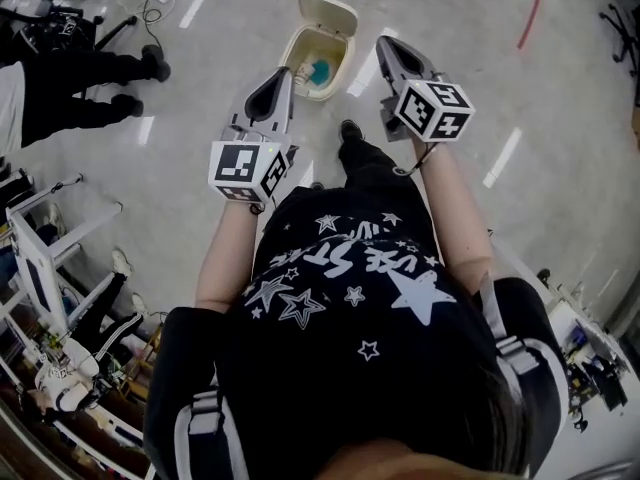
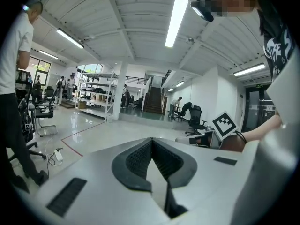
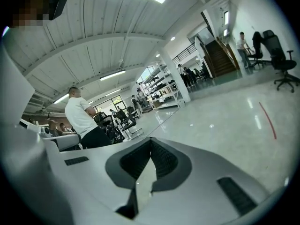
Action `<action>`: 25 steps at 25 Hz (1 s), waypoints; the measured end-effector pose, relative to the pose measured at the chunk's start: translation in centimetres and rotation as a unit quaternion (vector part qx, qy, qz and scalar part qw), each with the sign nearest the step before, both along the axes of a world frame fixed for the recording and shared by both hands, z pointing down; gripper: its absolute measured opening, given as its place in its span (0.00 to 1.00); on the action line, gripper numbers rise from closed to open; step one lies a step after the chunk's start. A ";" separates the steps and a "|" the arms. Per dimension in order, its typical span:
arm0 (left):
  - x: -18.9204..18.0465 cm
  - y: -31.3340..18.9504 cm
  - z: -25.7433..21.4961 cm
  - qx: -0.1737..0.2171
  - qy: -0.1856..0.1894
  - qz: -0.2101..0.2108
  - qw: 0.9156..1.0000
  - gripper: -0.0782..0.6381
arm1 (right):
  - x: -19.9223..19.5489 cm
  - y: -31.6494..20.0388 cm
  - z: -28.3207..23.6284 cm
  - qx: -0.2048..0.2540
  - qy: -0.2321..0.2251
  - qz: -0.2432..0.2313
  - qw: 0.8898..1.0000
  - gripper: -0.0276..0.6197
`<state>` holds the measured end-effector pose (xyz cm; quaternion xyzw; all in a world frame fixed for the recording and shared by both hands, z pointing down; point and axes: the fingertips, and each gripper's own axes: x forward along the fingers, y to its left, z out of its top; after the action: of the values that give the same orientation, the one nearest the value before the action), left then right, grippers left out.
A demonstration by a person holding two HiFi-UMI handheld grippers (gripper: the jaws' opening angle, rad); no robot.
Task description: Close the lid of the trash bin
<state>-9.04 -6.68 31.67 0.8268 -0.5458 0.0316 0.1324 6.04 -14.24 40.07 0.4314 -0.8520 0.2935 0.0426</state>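
Two grippers were held out in front of the person's black star-printed shirt (image 1: 340,298), one in each hand. The left gripper (image 1: 284,72) was seen with its jaws pressed together at the tips and nothing caught between them. The right gripper (image 1: 384,44) was likewise seen with its jaws pressed together and empty. Both were pointed towards the trash bin (image 1: 297,46), which was stood on the pale floor (image 1: 450,38) just beyond the person's shoe (image 1: 350,130). In the head view the bin was framed between the two gripper tips and touched by neither. Its lid (image 1: 329,13) was tilted back on the far side, so the bin was open, and something teal (image 1: 320,71) was seen inside. Farther off, a red line (image 1: 533,8) was marked on the floor, and a bystander's dark trousers (image 1: 90,68) were seen at the left.
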 end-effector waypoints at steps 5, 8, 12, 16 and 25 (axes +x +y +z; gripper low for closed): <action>0.9 -4.5 1.5 -0.007 -0.009 0.007 1.000 0.12 | 1.0 -3.9 2.6 -0.019 0.019 -0.007 1.000 0.05; 2.0 -6.2 1.9 -0.005 -0.021 0.013 1.000 0.12 | 1.6 -5.4 4.3 -0.030 0.035 -0.017 0.999 0.05; 3.0 -8.2 2.8 -0.010 -0.018 0.010 1.000 0.12 | 2.2 -7.1 5.9 -0.046 0.033 -0.020 0.998 0.05; 1.4 -11.0 4.6 -0.017 -0.014 0.021 1.000 0.12 | -0.3 -9.4 8.3 -0.066 0.037 -0.018 0.997 0.05; -1.2 -14.6 10.9 -0.061 -0.001 0.034 0.998 0.12 | -2.7 -12.6 13.7 -0.091 0.064 -0.014 0.994 0.05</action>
<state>-10.29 -21.25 42.61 0.8355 -0.5142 0.0705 0.1806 3.34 -26.85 53.74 0.4320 -0.8232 0.3407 0.1400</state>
